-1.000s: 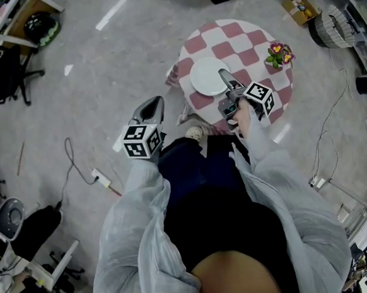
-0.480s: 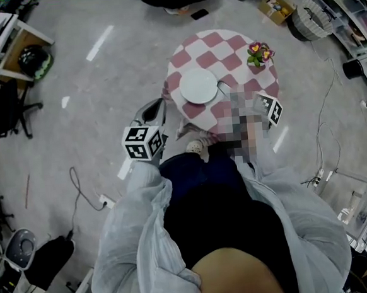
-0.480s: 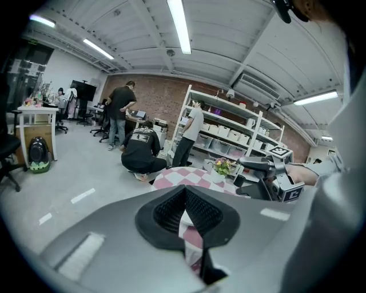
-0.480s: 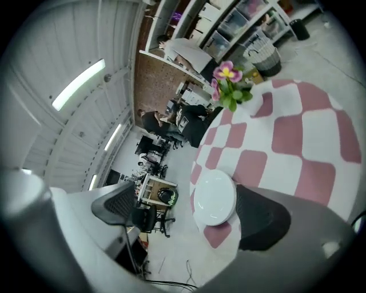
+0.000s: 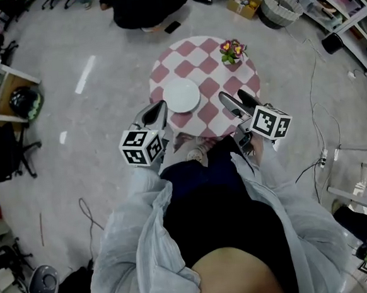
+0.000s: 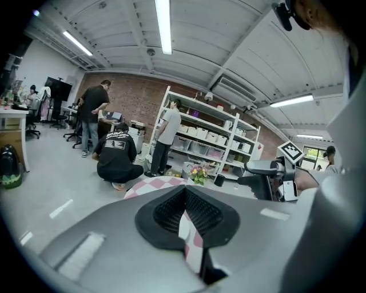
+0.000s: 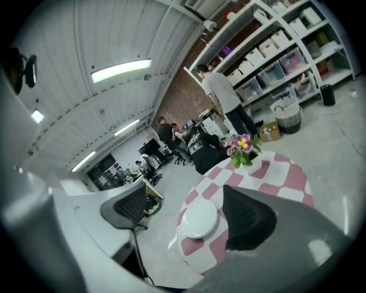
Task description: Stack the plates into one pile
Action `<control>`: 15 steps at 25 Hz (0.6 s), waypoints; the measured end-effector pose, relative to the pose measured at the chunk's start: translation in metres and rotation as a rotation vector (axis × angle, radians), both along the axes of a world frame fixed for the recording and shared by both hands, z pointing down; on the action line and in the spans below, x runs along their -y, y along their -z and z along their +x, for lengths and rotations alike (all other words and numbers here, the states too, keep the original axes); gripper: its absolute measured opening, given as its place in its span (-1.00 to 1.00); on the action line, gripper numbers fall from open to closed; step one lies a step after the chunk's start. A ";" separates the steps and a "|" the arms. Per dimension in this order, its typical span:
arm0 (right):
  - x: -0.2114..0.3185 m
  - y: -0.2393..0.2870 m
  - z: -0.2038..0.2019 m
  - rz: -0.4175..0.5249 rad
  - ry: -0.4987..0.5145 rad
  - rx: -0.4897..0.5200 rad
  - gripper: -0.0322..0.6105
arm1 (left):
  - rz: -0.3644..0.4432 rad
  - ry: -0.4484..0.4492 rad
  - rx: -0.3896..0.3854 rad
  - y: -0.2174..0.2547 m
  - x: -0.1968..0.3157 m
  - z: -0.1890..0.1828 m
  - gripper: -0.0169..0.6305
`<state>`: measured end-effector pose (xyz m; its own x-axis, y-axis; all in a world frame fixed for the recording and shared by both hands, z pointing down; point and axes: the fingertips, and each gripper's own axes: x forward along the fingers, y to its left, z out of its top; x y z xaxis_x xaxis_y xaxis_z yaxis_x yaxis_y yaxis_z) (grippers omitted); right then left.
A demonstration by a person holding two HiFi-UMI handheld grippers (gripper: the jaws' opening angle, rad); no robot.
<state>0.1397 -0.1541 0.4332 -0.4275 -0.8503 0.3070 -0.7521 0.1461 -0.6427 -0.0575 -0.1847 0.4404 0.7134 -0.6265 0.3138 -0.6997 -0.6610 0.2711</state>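
Observation:
A white plate pile (image 5: 181, 96) lies on the round table with a pink and white check cloth (image 5: 209, 114). The right gripper view shows the same plates (image 7: 198, 220) between and beyond its jaws. My left gripper (image 5: 159, 105) hangs by the table's near left edge, its pads (image 6: 184, 191) together with nothing in them. My right gripper (image 5: 232, 96) hovers over the near right edge, open and empty. Its jaws have just been closing a little with nothing between them. Neither gripper touches the plates.
A pot of flowers (image 5: 231, 49) stands at the far side of the table. A person in black crouches on the floor beyond the table (image 5: 144, 7). Shelves with boxes (image 7: 274, 51), a basket (image 5: 280, 5) and floor cables (image 5: 313, 101) lie to the right.
My right gripper has drawn back from beside the plates to the table's near edge, risen and rolled. The left gripper has risen and come closer to the table. The plates have stayed put.

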 end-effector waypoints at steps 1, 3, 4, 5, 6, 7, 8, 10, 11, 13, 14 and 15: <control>-0.004 0.005 0.005 0.024 -0.012 -0.037 0.37 | 0.007 -0.018 -0.004 0.003 0.000 0.006 -0.91; -0.014 0.011 0.012 0.065 -0.030 -0.100 0.17 | 0.016 -0.056 -0.009 0.006 0.000 0.019 -0.91; -0.021 0.013 0.015 0.079 -0.037 -0.132 0.05 | 0.019 -0.077 -0.009 0.006 -0.001 0.025 -0.90; -0.027 0.013 0.018 0.089 -0.047 -0.163 -0.05 | 0.020 -0.098 -0.009 0.006 -0.003 0.031 -0.91; -0.034 0.012 0.021 0.096 -0.063 -0.192 -0.16 | 0.020 -0.118 -0.008 0.006 -0.004 0.037 -0.90; -0.040 0.011 0.025 0.100 -0.086 -0.219 -0.29 | 0.020 -0.135 -0.008 0.006 -0.006 0.042 -0.91; -0.046 0.010 0.030 0.102 -0.112 -0.244 -0.40 | 0.020 -0.150 -0.008 0.007 -0.007 0.047 -0.91; -0.056 0.006 0.039 0.100 -0.165 -0.293 -0.61 | 0.019 -0.177 -0.009 0.006 -0.011 0.055 -0.90; -0.060 0.004 0.044 0.098 -0.187 -0.316 -0.71 | 0.018 -0.190 -0.008 0.006 -0.013 0.059 -0.91; -0.069 -0.002 0.050 0.089 -0.215 -0.351 -0.81 | 0.013 -0.215 -0.006 0.004 -0.017 0.067 -0.91; -0.074 -0.005 0.052 0.084 -0.223 -0.365 -0.85 | 0.009 -0.227 -0.006 0.003 -0.020 0.070 -0.90; -0.078 -0.008 0.053 0.077 -0.227 -0.377 -0.89 | 0.004 -0.238 -0.007 0.001 -0.022 0.073 -0.91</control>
<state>0.1930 -0.0757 0.4411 -0.0979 -0.9362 0.3375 -0.9503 -0.0128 -0.3110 0.0158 -0.1623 0.4392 0.8433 -0.4417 0.3062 -0.5222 -0.8083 0.2719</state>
